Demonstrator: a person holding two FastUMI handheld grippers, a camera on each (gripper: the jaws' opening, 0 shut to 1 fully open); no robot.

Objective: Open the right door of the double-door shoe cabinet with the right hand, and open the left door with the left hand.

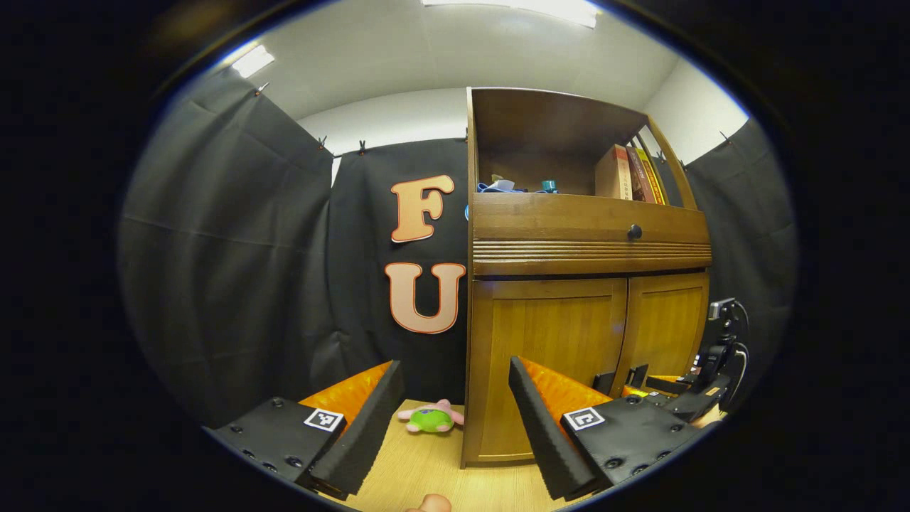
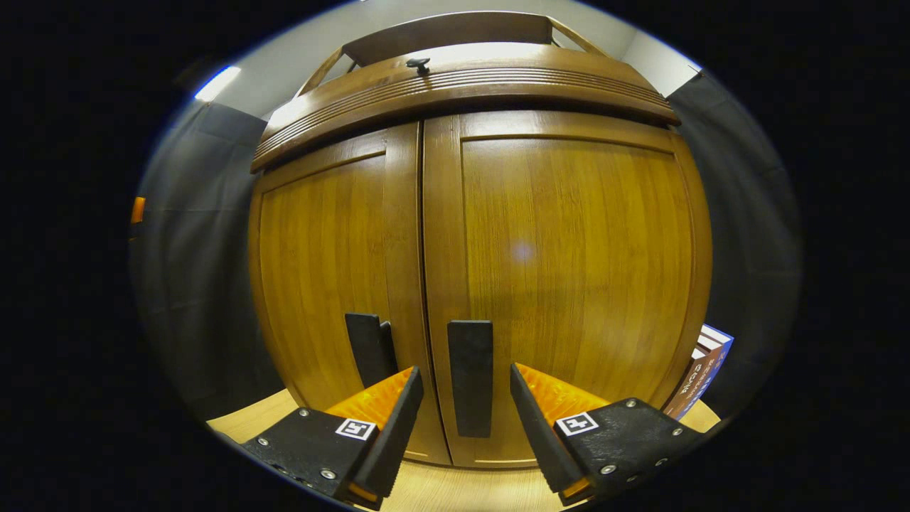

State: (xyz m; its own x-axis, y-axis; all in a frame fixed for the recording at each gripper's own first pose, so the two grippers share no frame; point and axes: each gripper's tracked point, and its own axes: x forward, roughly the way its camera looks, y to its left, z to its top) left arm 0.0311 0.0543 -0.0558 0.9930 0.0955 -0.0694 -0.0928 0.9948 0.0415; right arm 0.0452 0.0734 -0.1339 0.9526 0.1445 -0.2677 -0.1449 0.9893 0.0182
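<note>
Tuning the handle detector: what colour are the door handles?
Black, on brown wood: right handle, left handle. Right gripper view shows them best.

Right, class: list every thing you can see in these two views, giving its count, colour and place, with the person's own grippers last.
Shoe cabinet: one, brown wood, on the floor by the black cloth wall.
Left door: one, brown, closed.
Right door: one, brown, closed.
Door handles: two, black, beside the centre seam.
Drawer knob: one, dark, above the doors.
Books: several, brown and red, upright on the open shelf.
Plush toy: one, green and pink, on the floor left of the cabinet.
Book: one, blue and white, right of the cabinet.
Left gripper: black and orange, open.
Right gripper: black and orange, open, before the right handle.
</note>
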